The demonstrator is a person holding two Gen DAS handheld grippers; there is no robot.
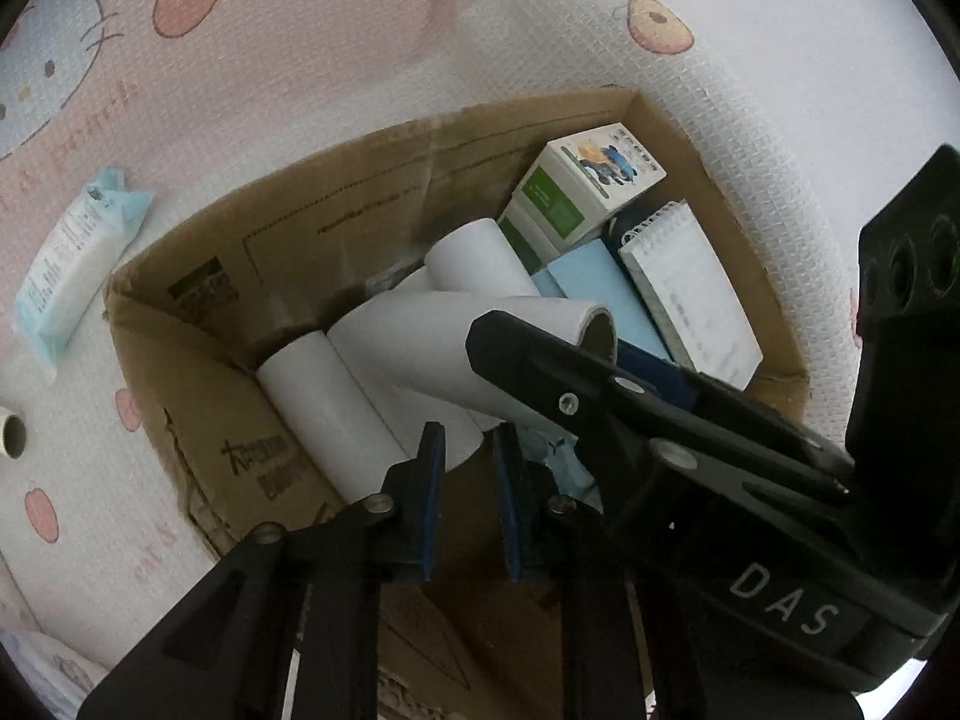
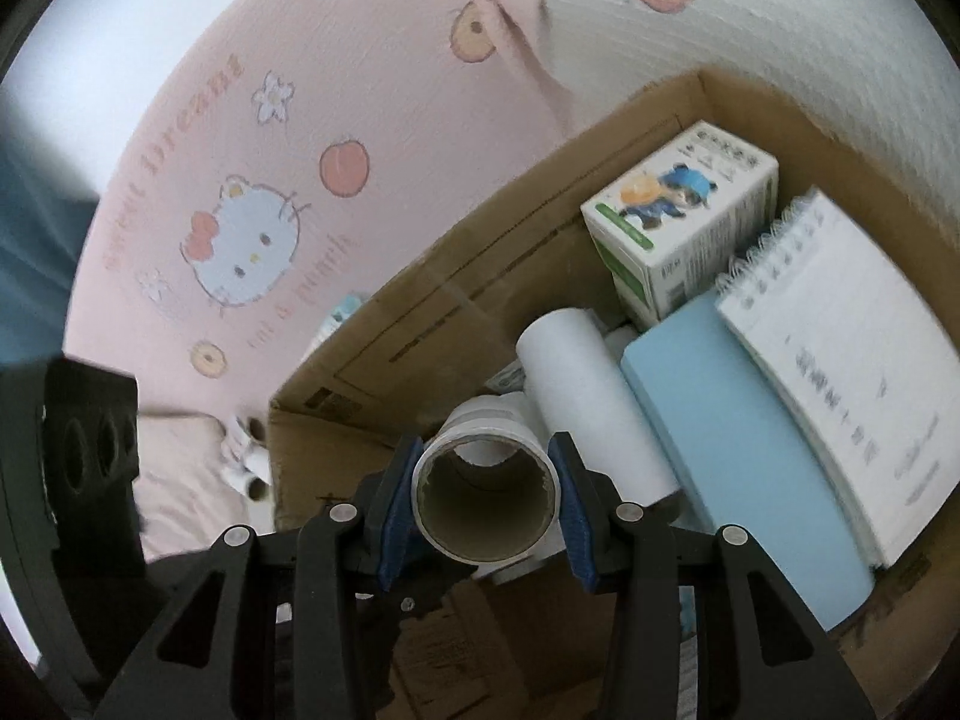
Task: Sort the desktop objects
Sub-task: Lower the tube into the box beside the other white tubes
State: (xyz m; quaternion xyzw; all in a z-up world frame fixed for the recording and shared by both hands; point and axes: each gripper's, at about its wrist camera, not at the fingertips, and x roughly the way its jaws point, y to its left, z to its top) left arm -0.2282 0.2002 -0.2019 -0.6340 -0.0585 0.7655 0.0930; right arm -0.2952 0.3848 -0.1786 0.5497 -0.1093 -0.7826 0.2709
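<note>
A brown cardboard box (image 1: 198,396) lies on a pink cartoon-print cloth and holds white paper rolls (image 1: 324,402), a green-and-white carton (image 1: 576,192), a light blue pad (image 1: 606,294) and a spiral notebook (image 1: 690,294). My right gripper (image 2: 486,501) is shut on a white roll (image 2: 486,504), seen end-on, above the box (image 2: 420,324); the same roll (image 1: 456,348) shows in the left wrist view with the right gripper on it. My left gripper (image 1: 468,498) hovers over the box's near edge with a narrow gap between its blue pads, empty.
A light blue tissue pack (image 1: 75,267) lies on the cloth left of the box. A small cardboard tube (image 1: 12,435) sits at the far left edge. More small rolls (image 2: 246,450) lie on the cloth left of the box.
</note>
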